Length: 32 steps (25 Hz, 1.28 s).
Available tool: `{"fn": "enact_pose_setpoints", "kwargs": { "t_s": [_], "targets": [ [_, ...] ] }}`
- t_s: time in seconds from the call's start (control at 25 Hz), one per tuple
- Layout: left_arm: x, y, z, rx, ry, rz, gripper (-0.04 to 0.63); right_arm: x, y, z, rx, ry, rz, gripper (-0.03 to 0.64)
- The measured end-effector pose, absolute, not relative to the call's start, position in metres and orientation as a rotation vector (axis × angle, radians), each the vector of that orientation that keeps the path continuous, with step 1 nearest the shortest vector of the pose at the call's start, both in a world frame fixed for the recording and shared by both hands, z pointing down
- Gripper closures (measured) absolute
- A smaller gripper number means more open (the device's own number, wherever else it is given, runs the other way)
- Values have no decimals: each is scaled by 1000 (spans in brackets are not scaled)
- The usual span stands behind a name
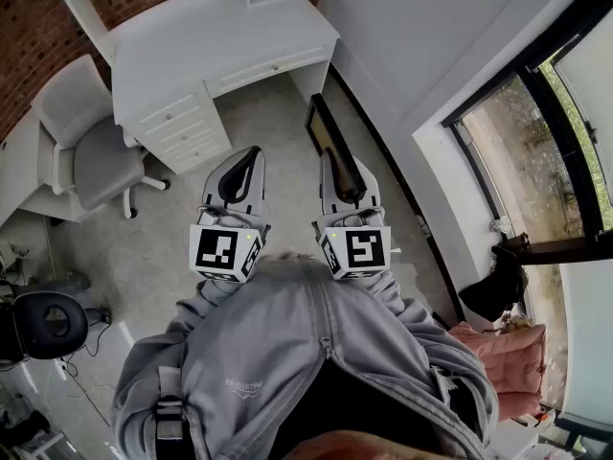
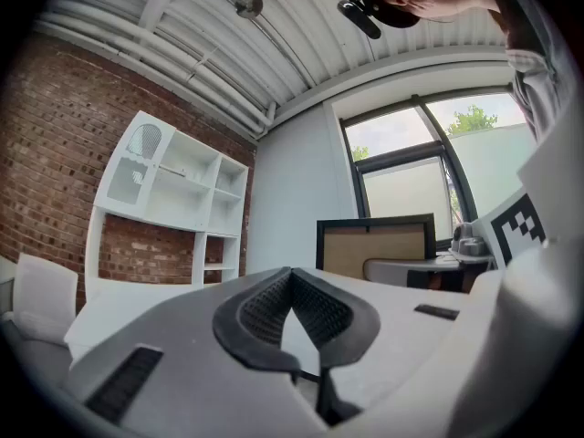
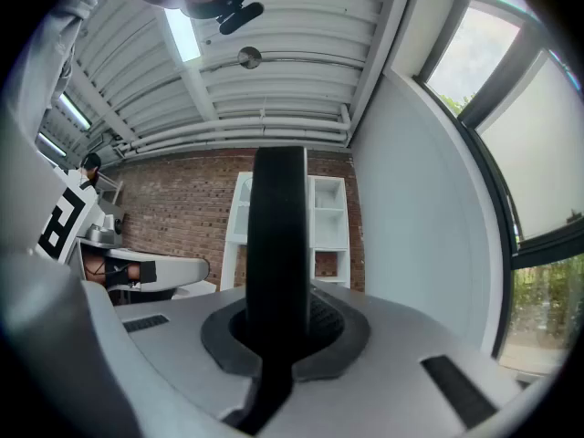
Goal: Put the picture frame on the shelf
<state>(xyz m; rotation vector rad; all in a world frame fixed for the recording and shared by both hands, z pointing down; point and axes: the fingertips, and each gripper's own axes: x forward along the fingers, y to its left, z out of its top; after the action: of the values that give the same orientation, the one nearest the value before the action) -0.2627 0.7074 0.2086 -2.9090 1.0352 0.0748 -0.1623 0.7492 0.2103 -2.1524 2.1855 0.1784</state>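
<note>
Right under the head camera there's a grey jacket (image 1: 287,353), and out in front of it two claws, side by side. The left claw (image 1: 246,154) is clenched on nothing: its dark pads meet at the tips and only air shows in the gap behind them. The right claw (image 1: 340,166) is clamped on the one picture frame (image 1: 324,125), black-edged, pinched by its rim. So that's two claws and one frame up close.

Further out there's one white bench (image 1: 211,36) with a stack of drawers (image 1: 177,127), and one white shelf (image 2: 173,185) standing over it. There are two chairs: a grey chair (image 1: 96,156) next to the bench and a black chair (image 1: 48,326) at the left edge of the head view.

Underfoot is a pale grey floor (image 1: 268,132). A brick wall (image 1: 29,36) runs behind the bench and shelf. A plain white wall (image 1: 421,46) is on the right, then a big dark-framed window (image 1: 546,151) with greenery outside. Overhead is a ribbed white ceiling (image 3: 274,26).

Now the frame. It stands on edge between the right claw's pads and reaches forward past the tips, up off the floor. Its tan back is turned toward the left claw just beside it. In the right gripper view its dark edge rises straight in front of the shelf, which stands well beyond it against the brick.
</note>
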Motion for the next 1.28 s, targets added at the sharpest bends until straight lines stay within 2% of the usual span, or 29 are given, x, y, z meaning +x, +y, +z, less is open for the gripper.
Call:
{"fn": "enact_pose_setpoints", "kwargs": {
  "t_s": [0.8,1.28],
  "targets": [
    [-218,707,212,-2873,1080,50,588,-123,736,217,-2037,2245,127,584],
    [-210,652,220,-2887,1098,52,588,-110,687,223,-2058,2242,127,584]
  ]
}}
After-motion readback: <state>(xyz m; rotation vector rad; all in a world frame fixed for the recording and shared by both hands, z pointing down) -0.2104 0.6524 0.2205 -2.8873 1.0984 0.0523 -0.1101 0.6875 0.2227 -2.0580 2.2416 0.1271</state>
